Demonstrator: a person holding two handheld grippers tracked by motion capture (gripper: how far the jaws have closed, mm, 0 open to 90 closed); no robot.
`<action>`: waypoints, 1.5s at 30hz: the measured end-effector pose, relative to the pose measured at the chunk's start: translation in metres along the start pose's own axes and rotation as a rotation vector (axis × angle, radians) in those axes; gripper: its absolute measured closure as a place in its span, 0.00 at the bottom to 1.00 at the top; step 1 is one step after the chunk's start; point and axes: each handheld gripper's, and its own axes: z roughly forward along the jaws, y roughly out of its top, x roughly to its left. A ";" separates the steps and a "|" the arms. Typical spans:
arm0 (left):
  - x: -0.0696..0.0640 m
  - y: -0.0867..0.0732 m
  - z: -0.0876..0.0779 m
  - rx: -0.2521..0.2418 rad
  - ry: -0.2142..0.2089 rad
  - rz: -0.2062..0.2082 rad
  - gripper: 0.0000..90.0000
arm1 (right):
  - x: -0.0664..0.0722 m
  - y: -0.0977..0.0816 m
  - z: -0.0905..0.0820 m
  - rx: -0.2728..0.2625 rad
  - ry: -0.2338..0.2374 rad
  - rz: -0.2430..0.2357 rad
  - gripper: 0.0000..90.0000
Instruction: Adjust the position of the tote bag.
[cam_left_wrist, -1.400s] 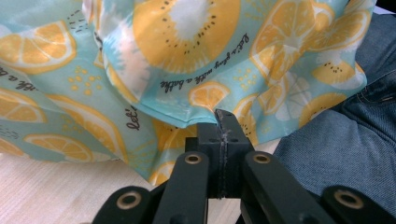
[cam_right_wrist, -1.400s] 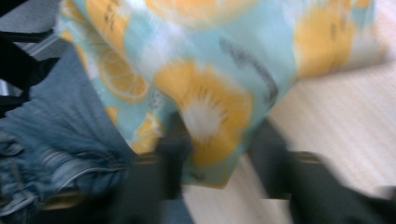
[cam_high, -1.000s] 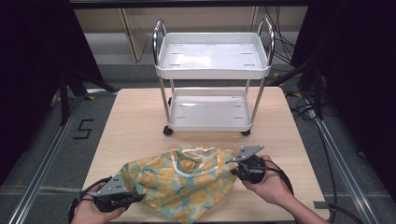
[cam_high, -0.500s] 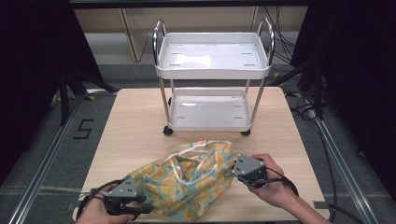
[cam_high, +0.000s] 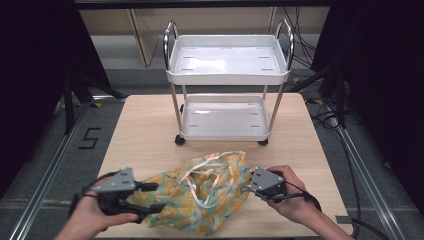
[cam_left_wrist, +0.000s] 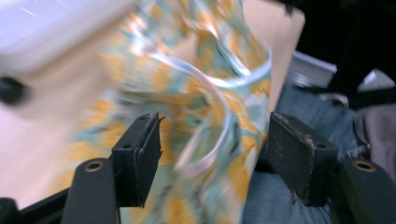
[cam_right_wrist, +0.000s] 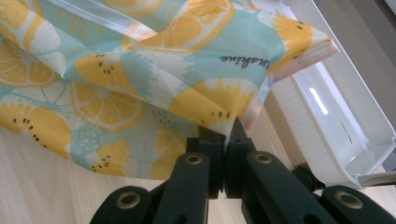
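A cloth bag (cam_high: 200, 200) printed with orange slices on pale blue lies crumpled on the near part of the wooden table (cam_high: 145, 125), its ribbon handles loose on top. My left gripper (cam_high: 152, 196) sits at the bag's left end. Its jaws have just been opening and now stand wide apart. In the left gripper view the blurred fabric (cam_left_wrist: 201, 70) hangs between the left gripper's (cam_left_wrist: 215, 123) pads without being pressed. My right gripper (cam_high: 246, 187) is shut on the bag's right edge. The right gripper view shows that gripper (cam_right_wrist: 229, 135) pinching the hem of the bag (cam_right_wrist: 140, 70).
A white two-shelf cart (cam_high: 227, 75) with chrome handles stands on the far half of the table, wheels just beyond the bag. Its lower tray (cam_right_wrist: 336, 116) lies close behind the pinched hem. Dark floor and cables surround the table.
The left jaws went from shut on the bag's left end to wide open, and that hand rose a little. The bag slackened and crumpled. The right gripper kept its grip.
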 end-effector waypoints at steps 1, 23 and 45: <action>-0.002 -0.001 0.011 0.054 0.011 0.016 0.36 | 0.002 0.000 -0.001 0.010 0.007 0.021 1.00; -0.015 -0.040 0.050 0.255 -0.069 0.218 0.96 | -0.060 -0.036 -0.035 -0.086 0.350 0.391 0.53; -0.014 -0.042 0.060 0.288 -0.069 0.188 0.97 | -0.041 -0.010 -0.008 -0.050 0.561 0.314 0.95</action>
